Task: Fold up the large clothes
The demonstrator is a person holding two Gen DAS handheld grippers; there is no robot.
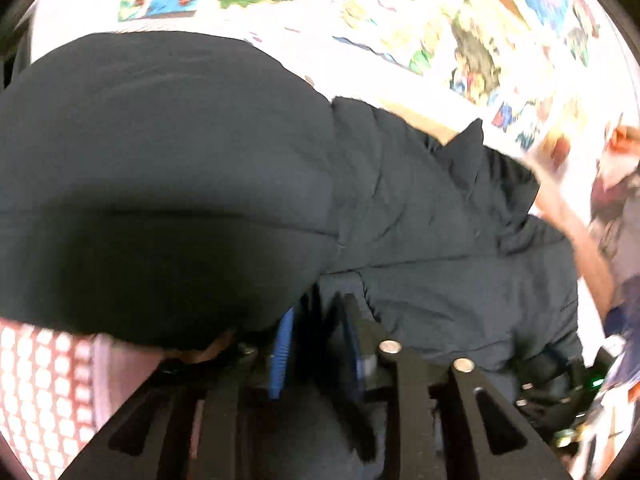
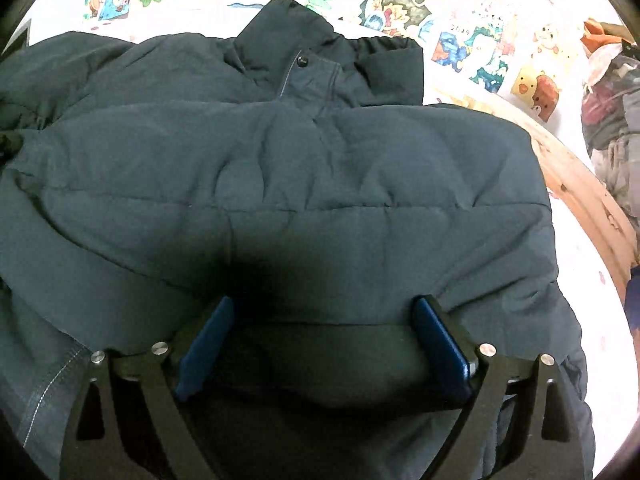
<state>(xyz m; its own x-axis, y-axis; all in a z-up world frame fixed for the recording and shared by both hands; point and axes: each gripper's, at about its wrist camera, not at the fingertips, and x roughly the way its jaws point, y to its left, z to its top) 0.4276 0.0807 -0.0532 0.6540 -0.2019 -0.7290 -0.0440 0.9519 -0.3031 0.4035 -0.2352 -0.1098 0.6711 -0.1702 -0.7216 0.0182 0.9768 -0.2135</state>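
A dark navy padded jacket (image 2: 280, 168) lies spread on a bed with a cartoon-print sheet (image 2: 472, 40). Its collar with a snap button (image 2: 303, 62) lies at the far side. My right gripper (image 2: 324, 312) is open, its blue pads (image 2: 436, 344) set wide apart and resting against the jacket's near hem. In the left wrist view my left gripper (image 1: 316, 320) is shut on a fold of the jacket (image 1: 420, 220), blue pads (image 1: 283, 352) close together with dark fabric between them. A puffed part of the jacket (image 1: 160, 168) bulges over the left side and hides the fingertips.
A wooden bed frame edge (image 2: 576, 184) curves along the right side. A pile of other clothes (image 2: 612, 112) lies beyond it. A red-and-white patterned cloth (image 1: 44, 384) shows at the lower left. A person's bare arm (image 1: 576, 232) shows at the right.
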